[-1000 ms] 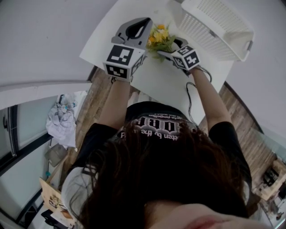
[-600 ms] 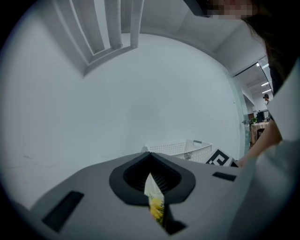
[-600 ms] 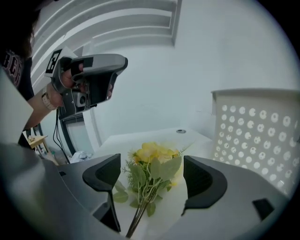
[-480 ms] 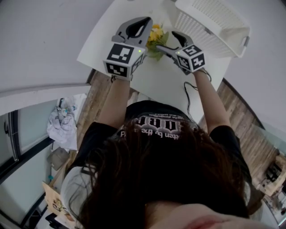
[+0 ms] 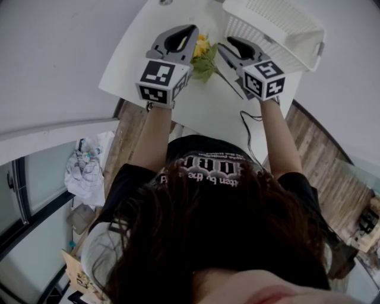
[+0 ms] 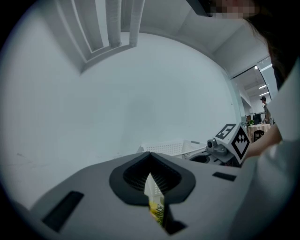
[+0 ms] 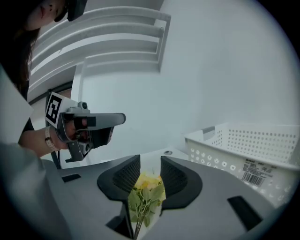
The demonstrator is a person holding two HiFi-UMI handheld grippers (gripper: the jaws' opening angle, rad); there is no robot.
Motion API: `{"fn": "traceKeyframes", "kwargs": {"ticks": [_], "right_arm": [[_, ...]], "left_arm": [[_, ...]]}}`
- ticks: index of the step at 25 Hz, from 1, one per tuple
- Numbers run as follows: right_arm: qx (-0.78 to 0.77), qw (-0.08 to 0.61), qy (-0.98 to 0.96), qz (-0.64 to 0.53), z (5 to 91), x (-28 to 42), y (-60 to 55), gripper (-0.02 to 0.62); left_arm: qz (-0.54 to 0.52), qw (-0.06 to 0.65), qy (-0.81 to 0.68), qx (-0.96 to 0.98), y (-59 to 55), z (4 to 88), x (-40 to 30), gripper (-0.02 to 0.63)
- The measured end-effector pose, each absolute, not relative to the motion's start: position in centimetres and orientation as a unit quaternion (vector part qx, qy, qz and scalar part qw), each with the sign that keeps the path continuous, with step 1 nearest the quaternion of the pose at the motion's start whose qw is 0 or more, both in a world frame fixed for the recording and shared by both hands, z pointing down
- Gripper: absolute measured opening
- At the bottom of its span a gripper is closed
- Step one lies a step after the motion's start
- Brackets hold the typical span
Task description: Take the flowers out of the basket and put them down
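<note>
A small bunch of yellow flowers with green leaves lies on the white table, its thin stem running toward the near right. My right gripper hovers above the stem. Its jaws have just been closing, and a gap still shows between them with nothing held. Through that gap the flowers show on the table below. My left gripper hangs just left of the blossoms with its tips together. The white basket stands at the far right.
The perforated basket sits close to the right of my right gripper, near the table's far right corner. The table's near edge runs just below both grippers, with wooden floor beyond. A small round fitting sits at the table's far side.
My right gripper has risen off the flower stem and its jaws have narrowed. The flowers stay lying on the table. The left gripper has barely moved.
</note>
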State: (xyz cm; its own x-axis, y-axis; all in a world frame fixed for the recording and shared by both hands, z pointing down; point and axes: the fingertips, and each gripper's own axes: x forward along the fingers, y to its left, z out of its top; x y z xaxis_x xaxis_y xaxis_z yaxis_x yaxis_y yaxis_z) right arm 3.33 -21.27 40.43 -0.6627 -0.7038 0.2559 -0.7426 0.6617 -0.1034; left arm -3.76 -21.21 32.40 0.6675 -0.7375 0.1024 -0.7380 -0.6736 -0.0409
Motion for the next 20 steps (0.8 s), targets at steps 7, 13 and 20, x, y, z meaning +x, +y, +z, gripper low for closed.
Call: {"fn": "traceKeyframes", "kwargs": {"ticks": [7,13,20], "right_arm": [[0.422,0.069,-0.902,0.062,37.4,4.2,-20.7,0.052],[0.442,0.068,-0.893,0.046,36.7,4.7,-20.8,0.031],[0.473,0.062,-0.878,0.041,35.9,5.7,-21.0,0.026]], "left_arm": [[0.055,0.001,-0.396,0.917,-21.2,32.6,-3.4,-0.003],[0.055,0.0,-0.388,0.92,-21.4,32.7,-2.8,-0.003],[0.06,0.005,-0.387,0.92,-21.6,33.2,-2.6,-0.003]]}}
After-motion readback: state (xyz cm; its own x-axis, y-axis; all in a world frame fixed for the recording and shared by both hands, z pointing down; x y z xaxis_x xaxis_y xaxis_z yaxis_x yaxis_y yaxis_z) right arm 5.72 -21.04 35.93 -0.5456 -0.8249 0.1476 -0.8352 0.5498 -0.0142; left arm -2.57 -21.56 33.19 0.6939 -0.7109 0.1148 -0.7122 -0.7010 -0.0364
